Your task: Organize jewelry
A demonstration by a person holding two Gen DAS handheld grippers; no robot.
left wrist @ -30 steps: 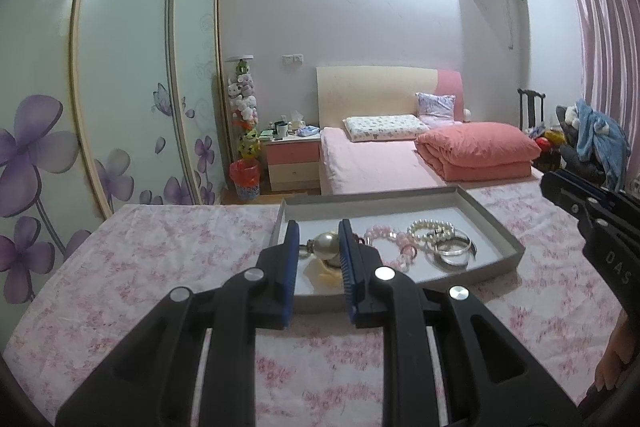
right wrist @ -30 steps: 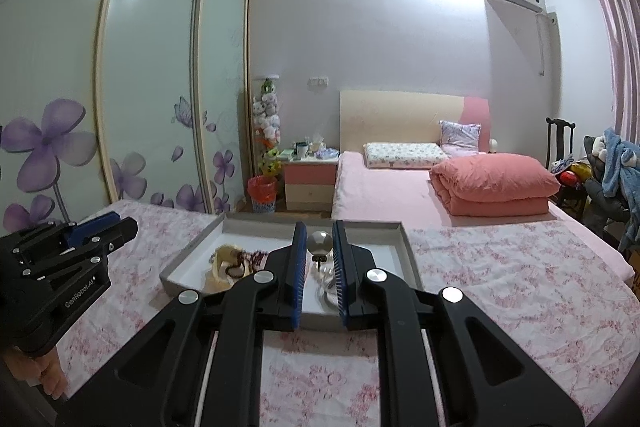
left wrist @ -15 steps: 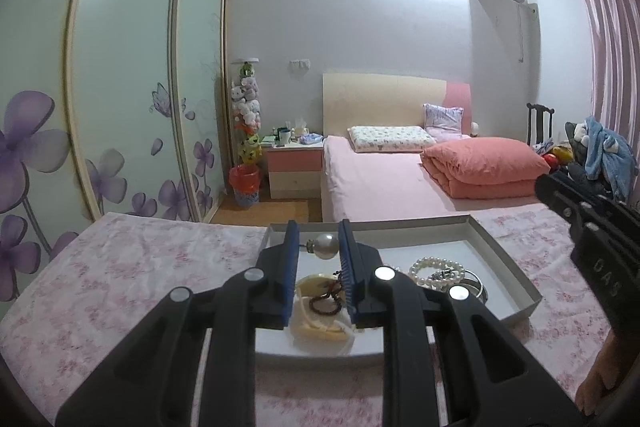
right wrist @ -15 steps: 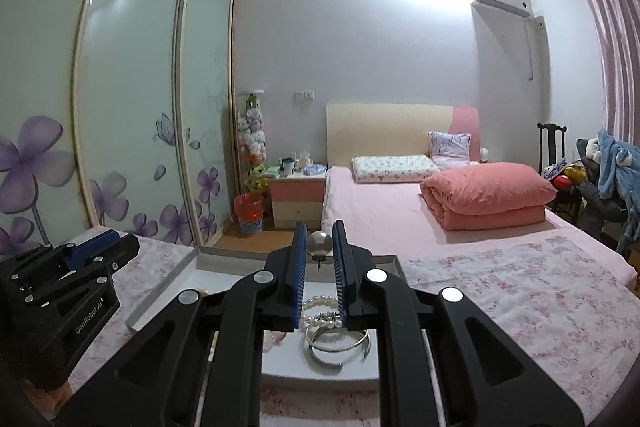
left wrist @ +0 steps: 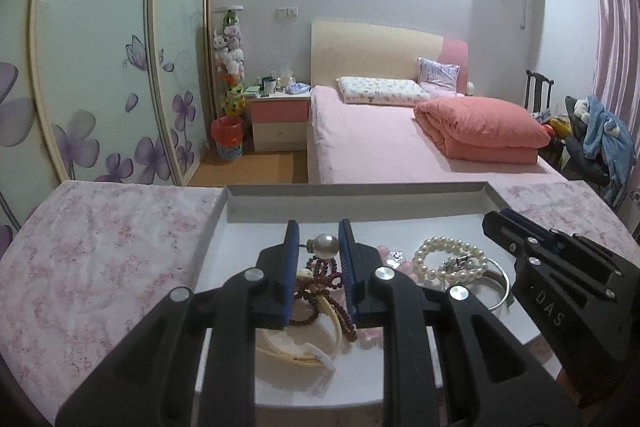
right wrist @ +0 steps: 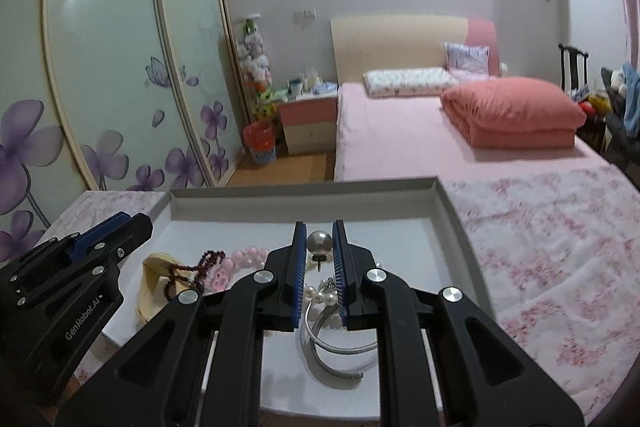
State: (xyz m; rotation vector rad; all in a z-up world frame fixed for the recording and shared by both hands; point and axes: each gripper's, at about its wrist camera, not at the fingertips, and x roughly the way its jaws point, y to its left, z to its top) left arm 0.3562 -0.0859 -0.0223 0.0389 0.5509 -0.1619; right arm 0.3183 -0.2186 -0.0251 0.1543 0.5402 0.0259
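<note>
Both grippers are hovering over the grey tray (left wrist: pixel 356 191), which is sitting on the floral cloth (left wrist: pixel 104 247).

Left gripper (left wrist: pixel 319 242) is pinching a pearl earring (left wrist: pixel 325 245) between its blue pads. Right gripper (right wrist: pixel 319 241) is clamping a second pearl stud (right wrist: pixel 319 241), post hanging below the ball.

Relative to the tray: all the loose jewelry is lying inside it, toward the near wall. Dark red bead strand (left wrist: pixel 320 283) and cream bangle (left wrist: pixel 298 349) are on the left side, pink beads (right wrist: pixel 250 254) in the middle, white pearl bracelet (left wrist: pixel 448 259) and silver bangle (right wrist: pixel 338 349) on the right.

Handling, judging by looks:
- Studs: tiny, light, round and slick, likely rolling out of a loose pinch. Gripping across the ball is working; the post looks bendable.
- Bead strands: limp, tangle-prone; take hold mid-strand.
- Bangles: stiff; take by the rim.

Readable text: "DAS" on the right gripper's body, "GenRobot.AI" on the left gripper's side.
</note>
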